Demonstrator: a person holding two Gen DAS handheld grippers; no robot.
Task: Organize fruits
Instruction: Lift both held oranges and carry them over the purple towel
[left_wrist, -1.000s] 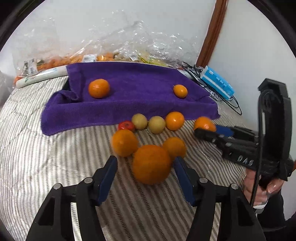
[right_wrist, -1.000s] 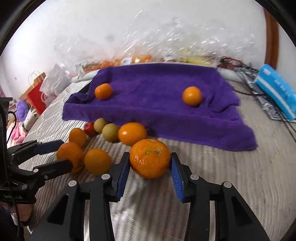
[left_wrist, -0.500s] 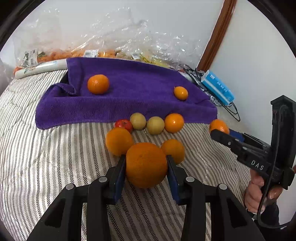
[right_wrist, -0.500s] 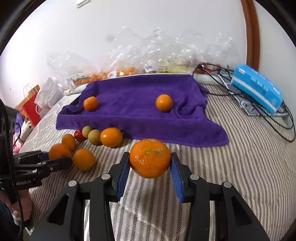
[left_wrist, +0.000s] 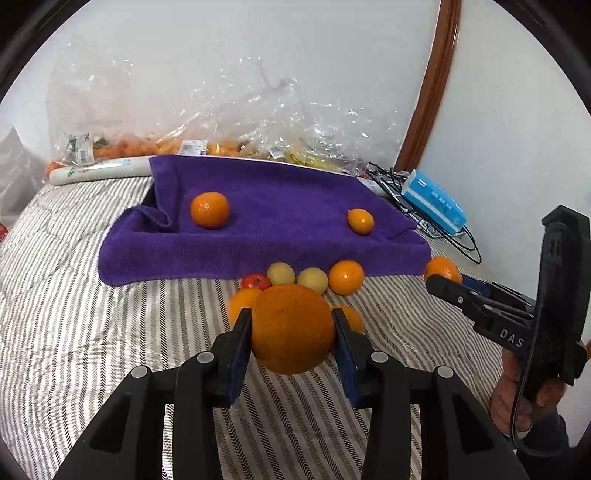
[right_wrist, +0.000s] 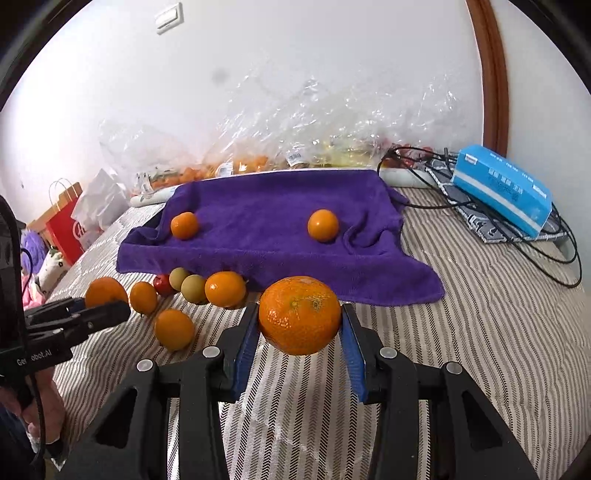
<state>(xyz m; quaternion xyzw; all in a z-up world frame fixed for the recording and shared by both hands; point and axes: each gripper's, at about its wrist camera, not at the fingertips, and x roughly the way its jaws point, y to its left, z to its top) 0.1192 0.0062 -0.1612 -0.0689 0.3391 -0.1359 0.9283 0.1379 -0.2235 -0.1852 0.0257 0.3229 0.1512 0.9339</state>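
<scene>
My left gripper (left_wrist: 291, 332) is shut on a large orange (left_wrist: 291, 328) and holds it above the striped bed (left_wrist: 92, 332). My right gripper (right_wrist: 300, 325) is shut on a mandarin (right_wrist: 300, 314), also lifted; it shows at the right of the left wrist view (left_wrist: 441, 268). A purple towel (left_wrist: 280, 236) lies beyond with two oranges on it, one left (left_wrist: 209, 209), one right (left_wrist: 360, 220). At its front edge lie a red fruit (left_wrist: 255, 281), two pale yellow fruits (left_wrist: 312, 279) and several oranges (left_wrist: 346, 277).
Clear plastic bags of fruit (left_wrist: 207, 147) line the wall behind the towel. A blue tissue pack (right_wrist: 502, 188) and black cables (right_wrist: 546, 236) lie at the right. A red shopping bag (right_wrist: 62, 225) stands past the bed's left edge.
My left gripper closed on the large orange and lifted it off the bed. My right gripper rose and drew back with its mandarin.
</scene>
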